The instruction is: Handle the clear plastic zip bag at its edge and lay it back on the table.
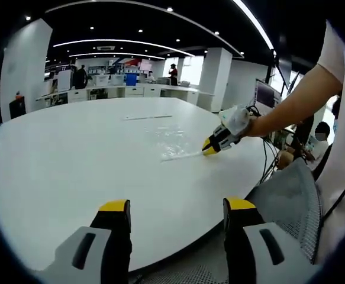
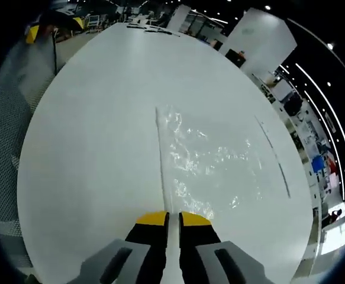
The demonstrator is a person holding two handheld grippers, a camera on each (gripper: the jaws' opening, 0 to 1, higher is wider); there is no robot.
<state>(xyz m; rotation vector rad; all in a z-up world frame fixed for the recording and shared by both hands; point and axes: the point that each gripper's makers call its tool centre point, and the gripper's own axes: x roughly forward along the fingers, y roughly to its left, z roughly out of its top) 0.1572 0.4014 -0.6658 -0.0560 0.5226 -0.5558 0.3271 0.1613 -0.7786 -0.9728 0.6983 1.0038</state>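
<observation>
Left gripper: the grey left gripper with yellow-tipped jaws (image 1: 175, 207) hovers over the near rim of the table, its jaws wide apart with nothing between them; in the right gripper view it appears far off at the upper left.
Table: a large, smooth white oval table (image 1: 65, 160) carries the bag and, further back, a thin pale strip (image 1: 148, 117) lying flat.
Bag: the clear, crinkled plastic zip bag (image 2: 216, 163) lies spread on the tabletop, well apart from the left gripper and at the right side of the table in the left gripper view; its straight white zip edge runs toward the right gripper.
Right gripper: the matching grey right gripper with yellow-tipped jaws (image 2: 173, 220) has its jaws closed together on the near end of that zip edge, and the left gripper view shows it low at the table surface, held by a person's hand.
Chair: a grey mesh office chair (image 1: 290, 195) stands just beside the table's near edge.
Step in hand: the edge pinch looks made, while most of the bag rests flat, so the handling seems to be at the grasp or the lay-down end.
Next move calls for: a gentle, low motion keeping the thin film from folding, then parting the jaws once the edge lies flat.
Risk: the slick film may slide out or drag along the table.
</observation>
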